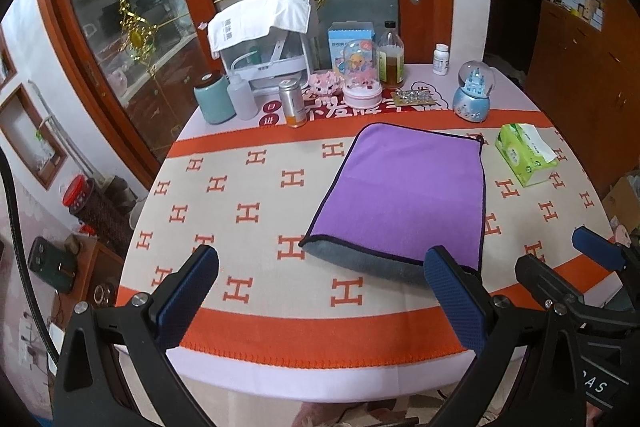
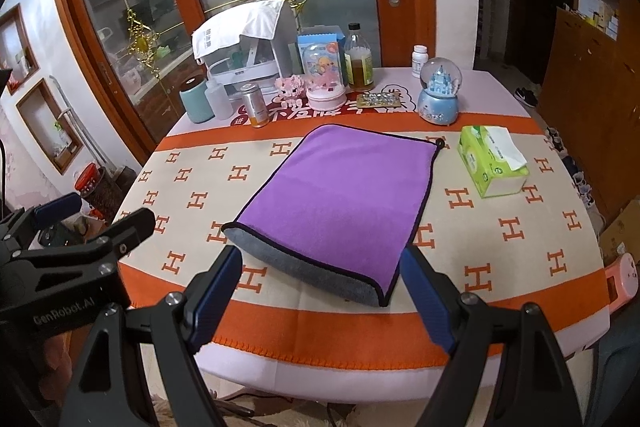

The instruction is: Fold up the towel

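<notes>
A purple towel (image 1: 404, 187) with a grey underside lies folded over on the orange-and-cream table cover; its rolled grey fold faces me. It also shows in the right wrist view (image 2: 340, 195). My left gripper (image 1: 320, 291) is open and empty, above the table's near edge, left of the towel's near end. My right gripper (image 2: 320, 287) is open and empty, straddling the towel's near right corner from just in front. The right gripper also shows at the far right of the left wrist view (image 1: 560, 259); the left gripper shows at the left of the right wrist view (image 2: 96, 223).
A green tissue pack (image 2: 492, 163) lies right of the towel. Along the table's back stand a blue snow globe (image 2: 438, 95), a pink music box (image 2: 325, 83), bottles (image 2: 359, 59), a can (image 2: 255, 105), a teal canister (image 2: 196, 101) and a covered white appliance (image 2: 244, 43). Glass doors stand behind.
</notes>
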Demonstrator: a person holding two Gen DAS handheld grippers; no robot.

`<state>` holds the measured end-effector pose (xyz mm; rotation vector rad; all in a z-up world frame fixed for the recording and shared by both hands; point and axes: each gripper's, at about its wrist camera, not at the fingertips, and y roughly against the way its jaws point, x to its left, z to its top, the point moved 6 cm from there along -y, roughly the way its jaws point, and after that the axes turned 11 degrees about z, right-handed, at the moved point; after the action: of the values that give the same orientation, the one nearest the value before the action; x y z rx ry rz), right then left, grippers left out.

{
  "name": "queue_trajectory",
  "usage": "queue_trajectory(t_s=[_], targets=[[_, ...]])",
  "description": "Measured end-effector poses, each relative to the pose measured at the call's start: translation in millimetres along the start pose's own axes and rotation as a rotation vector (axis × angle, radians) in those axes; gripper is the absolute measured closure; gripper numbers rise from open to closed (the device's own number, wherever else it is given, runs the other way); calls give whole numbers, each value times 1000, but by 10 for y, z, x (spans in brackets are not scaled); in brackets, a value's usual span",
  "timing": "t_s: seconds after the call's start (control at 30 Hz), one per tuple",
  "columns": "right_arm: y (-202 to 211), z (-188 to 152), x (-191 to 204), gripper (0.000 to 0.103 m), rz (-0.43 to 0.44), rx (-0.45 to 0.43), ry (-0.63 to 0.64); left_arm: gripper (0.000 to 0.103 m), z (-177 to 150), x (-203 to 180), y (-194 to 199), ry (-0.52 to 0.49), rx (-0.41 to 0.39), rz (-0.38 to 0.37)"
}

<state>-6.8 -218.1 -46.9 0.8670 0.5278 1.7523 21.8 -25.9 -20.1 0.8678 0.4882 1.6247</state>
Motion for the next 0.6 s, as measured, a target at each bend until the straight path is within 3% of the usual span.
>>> queue_trajectory(t_s=[0.33, 0.6], targets=[[-118, 113, -193, 21, -53, -4, -62, 1, 352, -44, -167, -73, -44, -46], [-436, 146, -452, 21, -120, 27, -102, 1, 633, -130, -635, -142, -30, -63]])
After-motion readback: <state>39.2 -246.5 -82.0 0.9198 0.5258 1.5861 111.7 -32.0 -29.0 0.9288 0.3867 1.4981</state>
